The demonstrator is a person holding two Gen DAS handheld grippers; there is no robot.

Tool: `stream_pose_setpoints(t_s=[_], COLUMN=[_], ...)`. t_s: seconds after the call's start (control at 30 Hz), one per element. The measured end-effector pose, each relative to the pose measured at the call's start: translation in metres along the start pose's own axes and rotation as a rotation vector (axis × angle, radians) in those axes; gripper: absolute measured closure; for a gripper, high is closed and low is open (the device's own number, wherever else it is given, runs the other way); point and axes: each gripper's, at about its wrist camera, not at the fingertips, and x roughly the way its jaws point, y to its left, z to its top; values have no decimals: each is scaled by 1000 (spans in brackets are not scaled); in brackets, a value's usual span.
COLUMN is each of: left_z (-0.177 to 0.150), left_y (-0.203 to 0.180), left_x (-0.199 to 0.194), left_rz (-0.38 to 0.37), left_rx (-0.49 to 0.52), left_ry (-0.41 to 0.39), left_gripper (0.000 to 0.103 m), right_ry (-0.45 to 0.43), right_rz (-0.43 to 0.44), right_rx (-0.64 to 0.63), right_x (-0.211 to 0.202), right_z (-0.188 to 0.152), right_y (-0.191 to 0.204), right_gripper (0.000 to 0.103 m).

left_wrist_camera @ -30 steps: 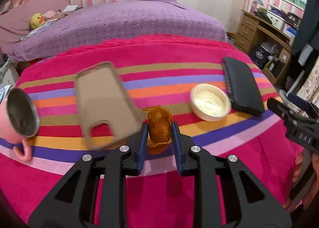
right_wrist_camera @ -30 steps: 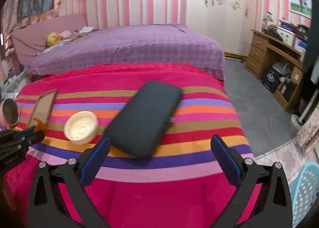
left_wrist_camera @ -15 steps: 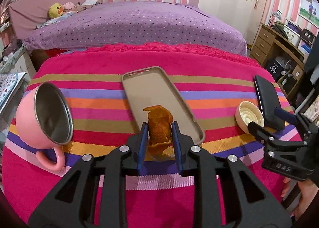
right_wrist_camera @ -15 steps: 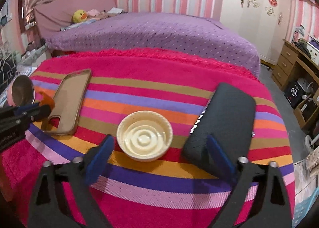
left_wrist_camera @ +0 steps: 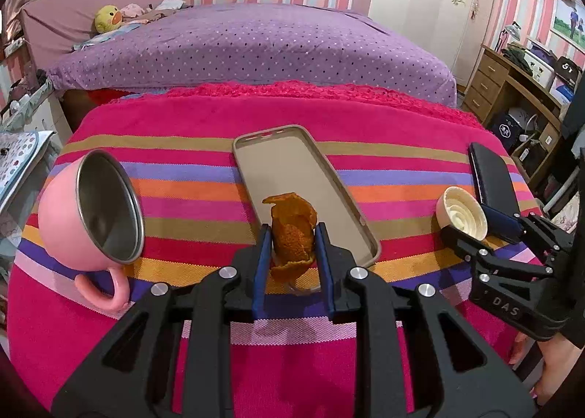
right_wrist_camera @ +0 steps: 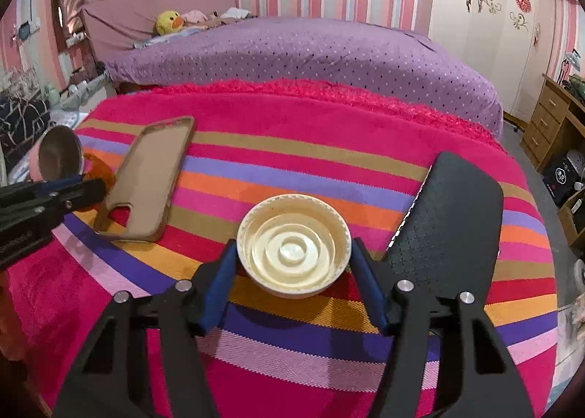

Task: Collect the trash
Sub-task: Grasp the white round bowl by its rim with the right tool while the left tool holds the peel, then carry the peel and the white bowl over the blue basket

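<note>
A curled orange peel (left_wrist_camera: 294, 220) stands upright between the blue pads of my left gripper (left_wrist_camera: 293, 246), which is shut on it just above the striped blanket. In the right wrist view, a round cream lid (right_wrist_camera: 294, 246) lies upside down on the blanket between the fingers of my right gripper (right_wrist_camera: 294, 257). Its jaws are closing on the lid, and the pads sit right at the rim on both sides. The left wrist view shows the right gripper (left_wrist_camera: 475, 231) at the lid (left_wrist_camera: 462, 213) on the far right.
A tan phone case (left_wrist_camera: 303, 191) lies just behind the peel. A pink mug (left_wrist_camera: 91, 213) lies on its side at the left. A black flat pouch (right_wrist_camera: 453, 213) rests right of the lid. The purple bed (left_wrist_camera: 256, 45) lies beyond, with a wooden desk (left_wrist_camera: 512, 89) at the right.
My right gripper swung left from the black pouch to the cream lid, and its jaws narrowed around it. My left gripper shifted with the peel still in it, and the phone case is now straight behind it.
</note>
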Motion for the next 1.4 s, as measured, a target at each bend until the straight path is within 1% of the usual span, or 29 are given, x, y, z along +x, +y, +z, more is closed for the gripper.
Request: stream_pose_setpoints(t_s=[0.27,0.4,0.73,1.2,1.3,1.4], left_z=[-4,-9,-24,-44,-48,-51], left_y=[-6,-9,-26,-64,-78,-95], left_x=[-13,-19,-24,-46,-57,-71], left_rz=[-4,-3,8,6,10,2], left_rx=[1,9,26,78,114,128], left_ry=[-19,-21,-13,-29,-44,-70], left_gripper=[80,80,80,80,80,80], right_ry=[-51,-70,-81,-100,-114,-125], right_rz=[1,-15,-49,-65,-75,-76], right_rx=[13,17,24,38,31,55], right_x=[-23,-34,-53,-78,-92,-110], right_z=[-7,-14,-30,-54,-60,-68], right_y=[-4,-13,-30,-53,-60,-74], right_gripper=[42,42,42,42,42,42])
